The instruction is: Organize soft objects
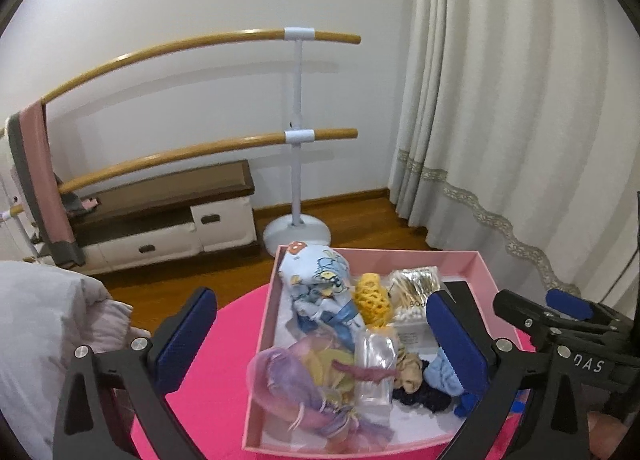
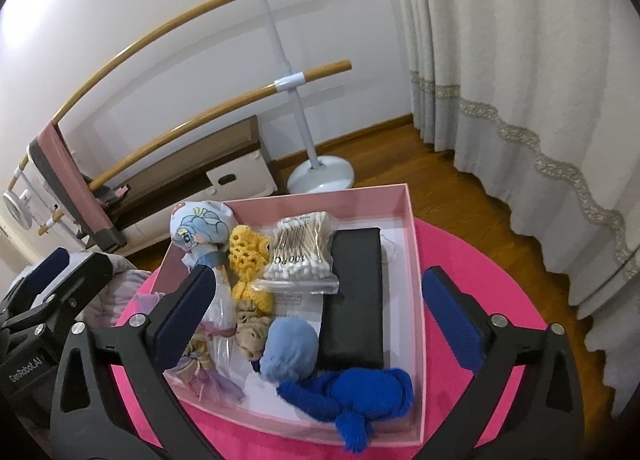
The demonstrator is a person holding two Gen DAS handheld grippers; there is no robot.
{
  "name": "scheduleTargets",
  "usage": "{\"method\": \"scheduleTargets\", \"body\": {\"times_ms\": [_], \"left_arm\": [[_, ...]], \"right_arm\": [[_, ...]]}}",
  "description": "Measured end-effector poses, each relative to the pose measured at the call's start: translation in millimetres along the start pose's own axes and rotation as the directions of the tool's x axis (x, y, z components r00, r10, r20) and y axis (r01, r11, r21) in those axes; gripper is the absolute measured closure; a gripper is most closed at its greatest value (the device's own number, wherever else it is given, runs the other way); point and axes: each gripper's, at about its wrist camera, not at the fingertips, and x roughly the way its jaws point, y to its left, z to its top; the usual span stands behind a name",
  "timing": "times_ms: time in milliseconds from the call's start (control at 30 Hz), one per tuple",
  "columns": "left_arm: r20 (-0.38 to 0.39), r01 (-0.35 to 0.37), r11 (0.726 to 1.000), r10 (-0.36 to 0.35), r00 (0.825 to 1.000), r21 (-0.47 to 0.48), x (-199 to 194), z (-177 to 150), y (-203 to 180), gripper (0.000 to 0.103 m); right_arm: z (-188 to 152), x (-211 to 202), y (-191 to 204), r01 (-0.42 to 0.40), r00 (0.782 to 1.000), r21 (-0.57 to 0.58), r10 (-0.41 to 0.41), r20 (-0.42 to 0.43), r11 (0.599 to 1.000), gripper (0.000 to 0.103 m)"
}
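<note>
A pink box [image 1: 400, 256] [image 2: 412, 244] sits on a round magenta table [image 1: 230, 324] [image 2: 460, 256]. It holds several soft things: a blue printed cloth bundle [image 1: 316, 272] [image 2: 198, 230], a yellow crochet piece [image 1: 372, 298] [image 2: 248, 252], a purple-yellow gauzy cloth [image 1: 300, 384], a beige scrunchie [image 2: 250, 334], a light blue pouf [image 2: 290, 346], a royal blue knit piece [image 2: 360, 390]. My left gripper [image 1: 324, 340] is open above the box's left half. My right gripper [image 2: 320, 320] is open above the box's front, holding nothing.
The box also holds a bag of cotton swabs [image 2: 300, 256] and a black case [image 2: 356, 300]. A ballet barre stand [image 1: 296, 131] and low cabinet [image 1: 160, 219] stand behind. Curtains [image 1: 520, 99] hang at right. A grey quilt [image 1: 44, 324] lies left of the table.
</note>
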Motion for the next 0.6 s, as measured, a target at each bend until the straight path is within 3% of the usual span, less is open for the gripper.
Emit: {"method": "scheduleTargets", "body": {"times_ms": [233, 600], "left_arm": [[0.034, -0.014, 1.0, 0.013, 0.999, 0.003, -50.8, -37.0, -3.5, 0.0], [0.112, -0.025, 0.999, 0.021, 0.994, 0.04, -183.0, -133.7, 18.0, 0.0]], "right_arm": [[-22.6, -50.7, 13.0, 0.012, 0.998, 0.002, -0.012, 0.068, 1.0, 0.0], [-102.5, -176.1, 39.9, 0.03, 0.975, 0.002, -0.03, 0.22, 1.0, 0.0]]}}
